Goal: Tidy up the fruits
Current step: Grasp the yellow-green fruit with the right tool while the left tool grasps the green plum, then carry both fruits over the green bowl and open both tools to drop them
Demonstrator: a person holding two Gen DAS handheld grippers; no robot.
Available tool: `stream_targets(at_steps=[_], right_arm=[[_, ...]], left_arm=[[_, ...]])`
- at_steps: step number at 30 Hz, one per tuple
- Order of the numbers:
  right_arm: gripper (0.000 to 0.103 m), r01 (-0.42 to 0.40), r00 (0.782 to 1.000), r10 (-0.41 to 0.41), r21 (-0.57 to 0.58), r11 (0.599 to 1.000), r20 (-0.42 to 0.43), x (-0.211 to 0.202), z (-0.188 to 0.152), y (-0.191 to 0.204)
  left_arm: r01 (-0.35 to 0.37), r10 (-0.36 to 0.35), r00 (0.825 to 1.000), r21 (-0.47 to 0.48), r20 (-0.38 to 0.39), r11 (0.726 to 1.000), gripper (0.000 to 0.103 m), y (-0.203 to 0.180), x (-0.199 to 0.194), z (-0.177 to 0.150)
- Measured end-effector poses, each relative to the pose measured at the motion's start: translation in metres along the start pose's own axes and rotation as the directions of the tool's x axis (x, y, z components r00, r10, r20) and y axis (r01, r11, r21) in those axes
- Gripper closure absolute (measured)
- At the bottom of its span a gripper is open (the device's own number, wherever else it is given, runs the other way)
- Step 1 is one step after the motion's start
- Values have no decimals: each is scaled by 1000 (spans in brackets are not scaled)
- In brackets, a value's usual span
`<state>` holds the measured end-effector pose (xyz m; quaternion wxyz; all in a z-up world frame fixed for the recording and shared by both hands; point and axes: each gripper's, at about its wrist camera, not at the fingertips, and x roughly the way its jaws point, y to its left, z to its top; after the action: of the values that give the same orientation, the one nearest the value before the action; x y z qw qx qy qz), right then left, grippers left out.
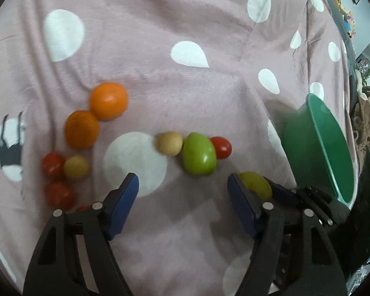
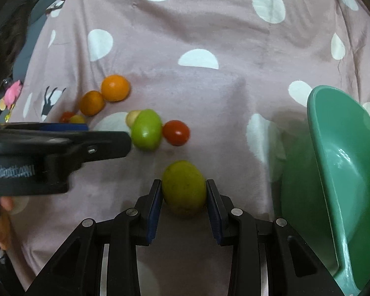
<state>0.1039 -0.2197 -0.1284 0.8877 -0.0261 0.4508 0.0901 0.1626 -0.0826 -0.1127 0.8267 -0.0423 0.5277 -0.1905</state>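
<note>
My right gripper [image 2: 183,185] is shut on a yellow-green fruit [image 2: 184,187] low over the pink blanket. A green bowl [image 2: 345,160] leans on its side just to the right. My left gripper [image 1: 183,183] is open over bare cloth, nothing between its pads. Just beyond it lie a green fruit [image 1: 199,154], a tan fruit [image 1: 169,143] and a red tomato [image 1: 220,147]. Farther left are two oranges [image 1: 108,101], two tomatoes [image 1: 53,165] and another tan fruit [image 1: 76,167]. In the left wrist view the held fruit [image 1: 255,185] shows behind my right finger.
A pink blanket [image 1: 185,24] with white dots covers the whole surface, wrinkled in places. Brown fabric and clutter [image 1: 367,118] lie past its right edge. In the right wrist view a hand [image 2: 0,222] holds the left gripper at the lower left.
</note>
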Motion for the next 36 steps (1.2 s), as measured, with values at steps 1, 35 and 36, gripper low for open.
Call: stream_targets(at_steps=[1,35,36], right_arm=[[67,-3,1000,3,1,1000,5,-1,1,-2],[67,-65,990,55,76,995,126,-59,-2,-11],[67,-63,989,52,77,995,136,-63,-2,-12]], left_arm=[[-1,1,1000,1,-7,1000,32,-1,3,1],[-44,39,998,86,55,995,71,-6,-44,-54],[-43,37,998,93,59,995,71,-11,-45,-53]])
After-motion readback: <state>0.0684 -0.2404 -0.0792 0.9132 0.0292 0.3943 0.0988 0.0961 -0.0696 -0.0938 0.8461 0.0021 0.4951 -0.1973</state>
